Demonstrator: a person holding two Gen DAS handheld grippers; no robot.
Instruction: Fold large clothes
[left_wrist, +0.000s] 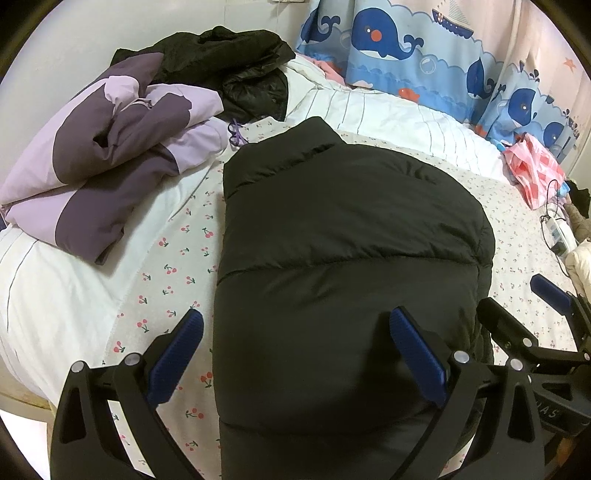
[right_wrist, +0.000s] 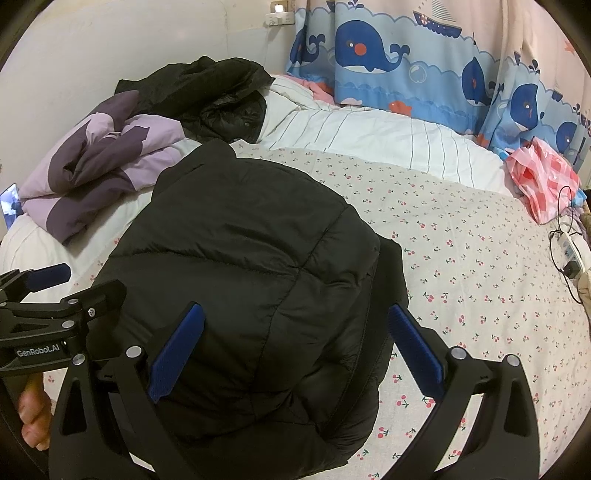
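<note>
The black puffer jacket (left_wrist: 343, 251) runs off the bottom edge beneath the left gripper (left_wrist: 295, 354), hem unseen. Left of the right gripper (right_wrist: 295, 354), a hand (right_wrist: 35, 417) shows only partly. Far right, the power strip (right_wrist: 570, 254) is too small to read.

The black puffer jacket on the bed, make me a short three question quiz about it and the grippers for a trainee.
1. True or false: the black puffer jacket lies on the cherry-print sheet.
2. Are the left gripper and right gripper open or shut?
3. Which garment lies nearest the jacket's collar: A) the purple and lilac coat, B) the pink checked bag?

Key: 1 true. 2 both open, the jaws spread wide over the jacket, gripping nothing. 3 A.
</note>
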